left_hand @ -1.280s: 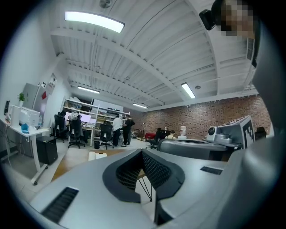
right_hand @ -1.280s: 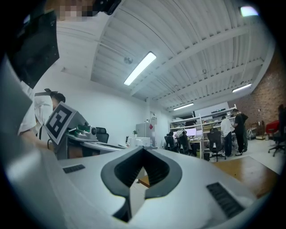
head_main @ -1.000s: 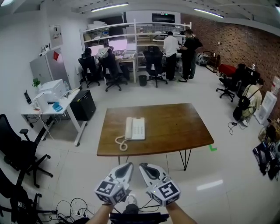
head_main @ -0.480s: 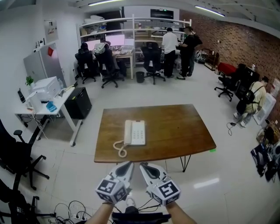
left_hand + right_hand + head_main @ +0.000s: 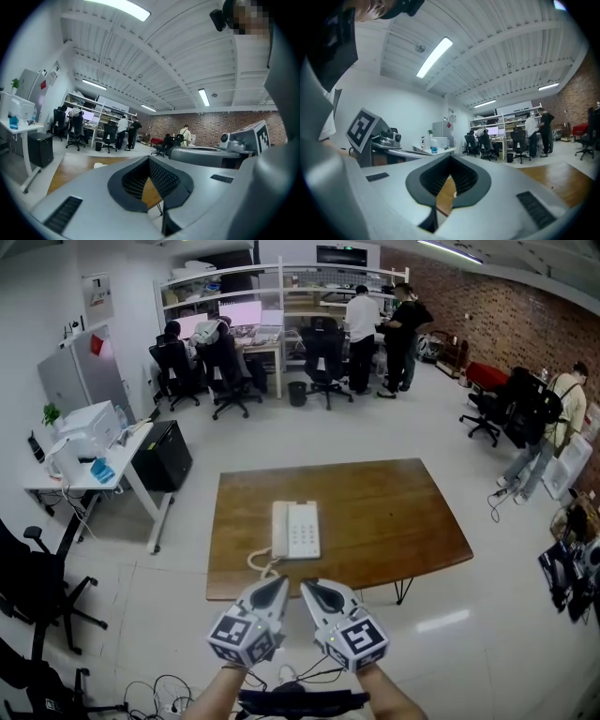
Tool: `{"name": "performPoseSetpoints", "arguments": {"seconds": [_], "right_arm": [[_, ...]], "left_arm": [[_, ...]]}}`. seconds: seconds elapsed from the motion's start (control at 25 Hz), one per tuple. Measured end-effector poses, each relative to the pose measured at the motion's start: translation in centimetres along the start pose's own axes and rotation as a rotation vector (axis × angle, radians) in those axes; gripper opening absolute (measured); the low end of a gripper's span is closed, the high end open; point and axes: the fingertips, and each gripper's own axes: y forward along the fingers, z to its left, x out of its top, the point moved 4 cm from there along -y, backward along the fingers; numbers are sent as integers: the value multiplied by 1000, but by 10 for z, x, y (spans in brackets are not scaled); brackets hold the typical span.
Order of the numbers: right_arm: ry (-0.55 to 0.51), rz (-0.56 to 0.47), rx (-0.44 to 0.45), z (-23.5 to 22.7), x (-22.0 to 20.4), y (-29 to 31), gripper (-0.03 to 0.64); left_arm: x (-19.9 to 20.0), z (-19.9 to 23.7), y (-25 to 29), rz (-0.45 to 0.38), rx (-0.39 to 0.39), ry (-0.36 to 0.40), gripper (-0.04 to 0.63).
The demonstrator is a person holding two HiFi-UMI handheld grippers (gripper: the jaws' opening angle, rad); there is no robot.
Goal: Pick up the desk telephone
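We note left gripper [image 5: 276, 587] and right gripper [image 5: 310, 589] fully closed, empty. Unopened, they could shove the desk telephone [image 5: 296, 529] aside.

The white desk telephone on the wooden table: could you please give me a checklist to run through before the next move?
1. White desk telephone lies flat on the brown wooden table, handset seated: ok.
2. Left claw open to grasp: not ok, jaws shut, empty.
3. Right claw open to grasp: not ok, jaws shut, empty.
4. Claws at the telephone: not ok, both apart from it on its near side.
5. White coiled cord free to lift: cannot tell.
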Motion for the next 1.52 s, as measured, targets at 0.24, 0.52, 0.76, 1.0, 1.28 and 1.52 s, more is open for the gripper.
{"name": "performPoseSetpoints", "arguments": {"seconds": [0.24, 0.52, 0.76, 1.0, 1.28, 1.52], "right_arm": [[-3, 7, -9, -9, 4, 39, 0], [-5, 35, -55, -24, -3, 67, 0], [-1, 53, -70, -32, -11, 82, 0], [25, 69, -84, -37, -18, 92, 0], [46, 81, -81, -59, -27, 101, 1], [66, 89, -67, -85, -31, 121, 1]], "left_arm": [[9, 29, 18, 13, -21, -14, 2], [4, 59, 39, 19, -53, -40, 2], [-3, 76, 49, 31, -77, -62, 2], [-11, 89, 58, 58, -88, -79, 2], [-24, 96, 81, 85, -94, -80, 2], [-33, 113, 106, 115, -79, -84, 2]]}}
